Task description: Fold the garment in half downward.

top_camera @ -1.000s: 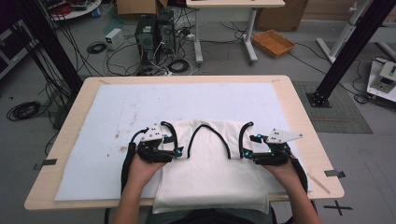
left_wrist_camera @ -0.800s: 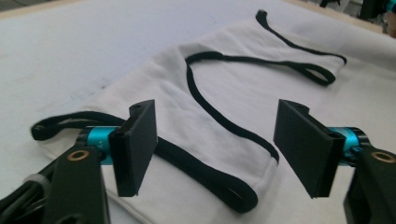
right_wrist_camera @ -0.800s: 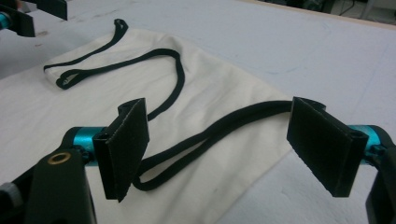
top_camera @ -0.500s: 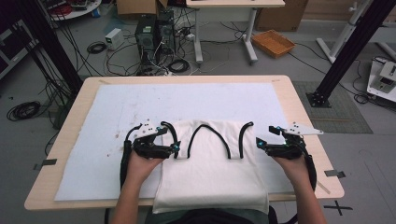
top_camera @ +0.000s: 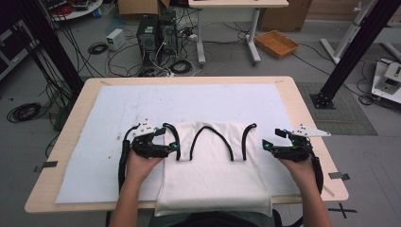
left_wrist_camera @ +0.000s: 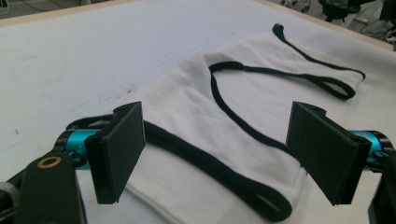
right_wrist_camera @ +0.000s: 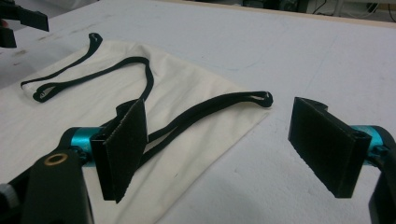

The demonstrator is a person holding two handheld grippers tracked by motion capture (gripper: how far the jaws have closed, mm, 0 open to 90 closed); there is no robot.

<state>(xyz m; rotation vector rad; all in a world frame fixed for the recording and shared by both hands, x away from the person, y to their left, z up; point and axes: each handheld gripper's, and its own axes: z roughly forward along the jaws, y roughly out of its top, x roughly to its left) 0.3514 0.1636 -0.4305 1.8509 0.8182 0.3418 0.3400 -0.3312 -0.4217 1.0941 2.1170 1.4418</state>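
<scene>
High view: a white tank top (top_camera: 215,165) with black trim lies flat on the white mat (top_camera: 189,101), its hem at the table's (top_camera: 302,101) near edge, straps pointing away from the person. The left gripper (top_camera: 171,147) sits at the garment's left strap edge — its jaws have just been opening, and in the left gripper view they stand wide over the black-trimmed armhole, apparently not pressing it. The right gripper (top_camera: 265,145) sits just off the right edge, released too, jaws having just spread, nothing held.
</scene>
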